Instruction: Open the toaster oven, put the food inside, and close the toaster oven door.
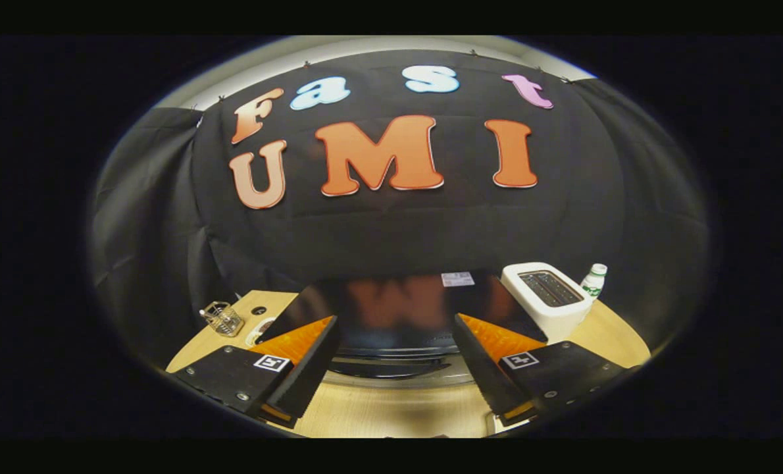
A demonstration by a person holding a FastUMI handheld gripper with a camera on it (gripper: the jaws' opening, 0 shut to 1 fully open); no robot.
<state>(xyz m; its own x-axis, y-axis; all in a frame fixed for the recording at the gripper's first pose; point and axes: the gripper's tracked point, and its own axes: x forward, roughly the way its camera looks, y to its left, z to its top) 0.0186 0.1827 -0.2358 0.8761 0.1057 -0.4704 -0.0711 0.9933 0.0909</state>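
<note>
The black toaster oven (398, 309) stands on the wooden table, seen from above and in front, its glossy top reflecting the wall. Its door is shut, with the handle (391, 361) running across the front just ahead of and between my fingers. My gripper (395, 368) is open, one finger on each side of the oven's front, nothing held between them. I cannot make out the food from here.
A white slot toaster (549, 299) sits to the right of the oven, with a small white bottle (593, 280) behind it. A wire basket (222, 318) and a white plate (258, 331) lie to the left. Bare wooden table (391, 408) lies below the fingers.
</note>
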